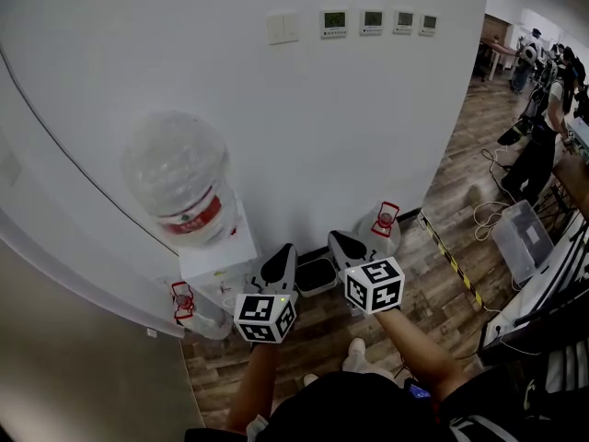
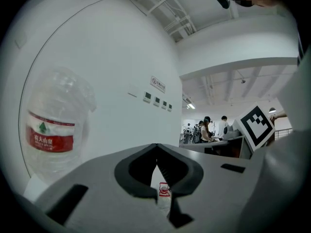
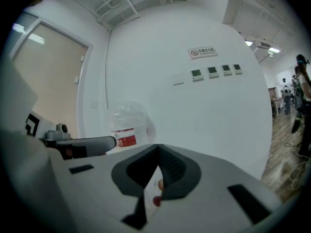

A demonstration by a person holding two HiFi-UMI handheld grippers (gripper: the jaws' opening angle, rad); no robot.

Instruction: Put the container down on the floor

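A big clear water jug with a red label stands upside down on a white dispenser against the wall. It also shows in the left gripper view as the jug and in the right gripper view as the jug. My left gripper and right gripper are held side by side in front of the dispenser, apart from the jug. Both are shut with nothing held, as the left gripper and right gripper show in their own views. A second jug with a red cap stands on the floor by the wall.
A third jug sits left of the dispenser. A black tray lies on the wooden floor at the wall. Yellow-black tape, a plastic bin, cables and tables are to the right; people stand beyond.
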